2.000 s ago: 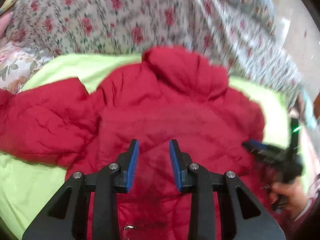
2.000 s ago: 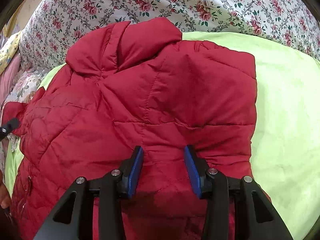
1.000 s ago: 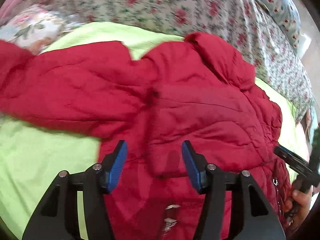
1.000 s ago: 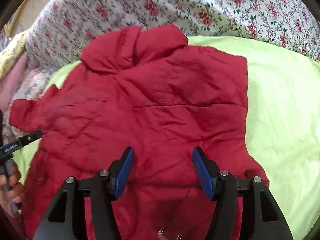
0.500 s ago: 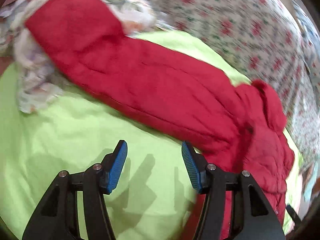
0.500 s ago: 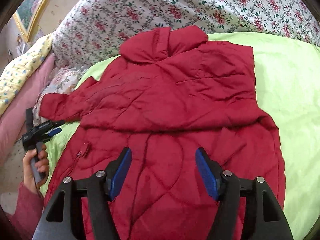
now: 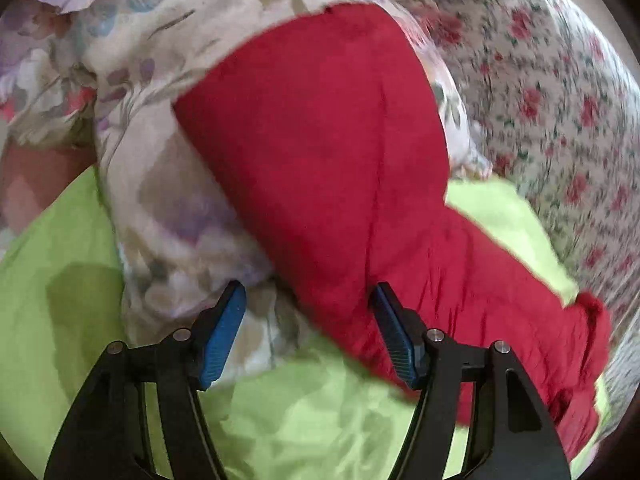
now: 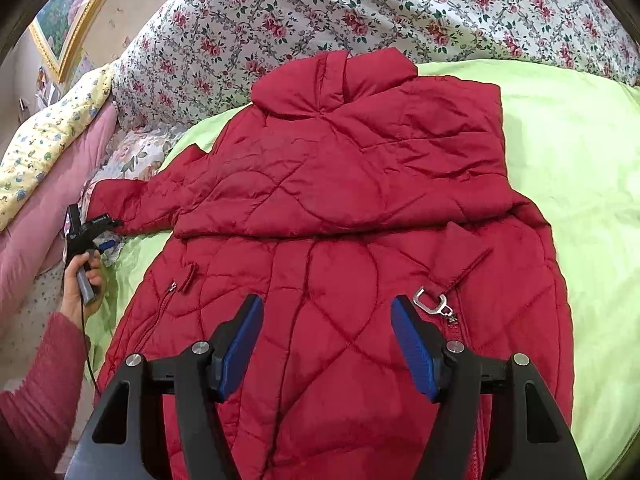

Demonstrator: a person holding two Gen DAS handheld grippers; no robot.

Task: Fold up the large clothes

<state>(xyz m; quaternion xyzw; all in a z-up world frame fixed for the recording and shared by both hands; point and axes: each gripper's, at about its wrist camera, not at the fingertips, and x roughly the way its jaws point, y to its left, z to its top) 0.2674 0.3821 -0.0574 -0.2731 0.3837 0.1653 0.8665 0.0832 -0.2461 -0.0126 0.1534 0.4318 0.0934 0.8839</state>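
A red quilted jacket (image 8: pixel 340 208) lies flat on a lime green sheet (image 8: pixel 568 152). Its right sleeve is folded across the chest; its left sleeve (image 8: pixel 132 204) stretches out to the left. My right gripper (image 8: pixel 326 340) is open and empty, held above the jacket's lower body near a metal zipper pull (image 8: pixel 430 302). My left gripper (image 7: pixel 306 332) is open and empty at the cuff end of the left sleeve (image 7: pixel 328 152), which lies over a floral pillow (image 7: pixel 160 184). In the right wrist view the left gripper (image 8: pixel 94 232) shows in the hand beside that cuff.
A rose-print duvet (image 8: pixel 360 8) is piled behind the jacket. A pink cushion (image 8: pixel 48 208) and a yellow patterned pillow (image 8: pixel 44 140) lie at the left. A framed picture (image 8: pixel 68 4) hangs on the wall at the upper left.
My left gripper has moved left from the jacket's body along the sleeve to its cuff. My right gripper has pulled back and opened wider. The right sleeve now lies folded across the chest.
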